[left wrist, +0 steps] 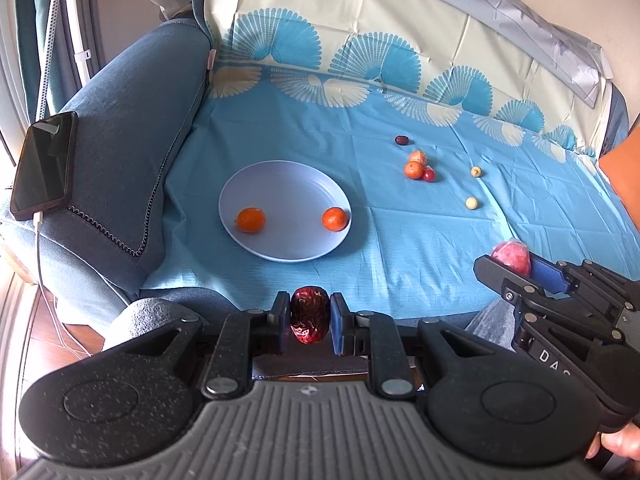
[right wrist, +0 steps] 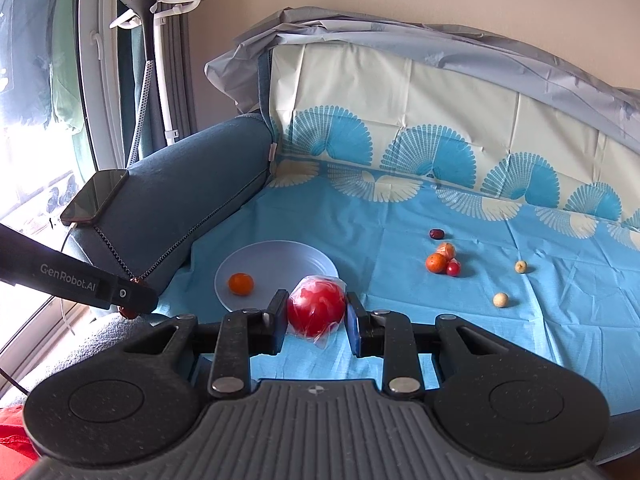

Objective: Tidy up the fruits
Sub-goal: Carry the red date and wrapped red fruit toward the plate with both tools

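So the thing our next move hinges on is the plate, which sits upper left of centre in the left wrist view, on the blue cloth over the sofa. It lies straight ahead of and a bit left of the left hand-held gripper, which is pinching a wrinkly dark red date. The date's long axis runs up the frame, pointing away from us toward the plate. Two oranges already sit on the plate, one at each side, so the middle looks free.

Moving right, the right hand-held gripper is clamped on a red fruit in plastic wrap, roundish, no real long axis. In its own view the plate is just behind the fruit and off to the left, so we'd say both hands are near it, with the left facing it more squarely.

Further right on the cloth, well apart from the plate, are the leftovers: another small date, a cluster of oranges with a small red fruit, and two pale round ones.
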The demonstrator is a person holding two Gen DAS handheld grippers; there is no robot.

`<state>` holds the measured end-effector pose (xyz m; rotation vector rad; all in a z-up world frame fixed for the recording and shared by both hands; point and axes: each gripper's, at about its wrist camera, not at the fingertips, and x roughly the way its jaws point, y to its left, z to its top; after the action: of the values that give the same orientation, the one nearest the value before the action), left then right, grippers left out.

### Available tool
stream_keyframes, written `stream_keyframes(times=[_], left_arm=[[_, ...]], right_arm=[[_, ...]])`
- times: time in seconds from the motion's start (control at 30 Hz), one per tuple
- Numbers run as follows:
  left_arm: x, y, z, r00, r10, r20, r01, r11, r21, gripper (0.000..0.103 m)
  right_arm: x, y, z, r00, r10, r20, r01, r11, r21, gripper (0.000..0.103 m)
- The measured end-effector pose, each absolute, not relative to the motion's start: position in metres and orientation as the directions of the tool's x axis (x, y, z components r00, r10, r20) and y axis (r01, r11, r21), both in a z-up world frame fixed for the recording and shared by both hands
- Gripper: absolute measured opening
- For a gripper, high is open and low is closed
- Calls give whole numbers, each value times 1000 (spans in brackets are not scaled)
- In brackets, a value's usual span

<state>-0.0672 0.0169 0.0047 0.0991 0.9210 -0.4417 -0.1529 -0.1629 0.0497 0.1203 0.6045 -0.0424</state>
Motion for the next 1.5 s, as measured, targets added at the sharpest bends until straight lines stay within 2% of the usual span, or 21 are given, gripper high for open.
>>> stream_keyframes(times=[0.8, 1.3, 1.5], left_arm=[[-28, 27, 2, 538, -277, -796, 324, 940, -108, 22], [66, 3, -30, 527, -246, -813, 282, 954, -106, 22], [105, -11, -54, 508, -276, -816, 317, 941, -121, 22]], right_arm=[[-133, -166, 32, 794, -3, -608, 84, 991, 104, 31], [-42, -154, -16, 731, 47, -681, 38, 993, 109, 31], [0, -149, -41, 699, 69, -712, 23, 993, 118, 31]])
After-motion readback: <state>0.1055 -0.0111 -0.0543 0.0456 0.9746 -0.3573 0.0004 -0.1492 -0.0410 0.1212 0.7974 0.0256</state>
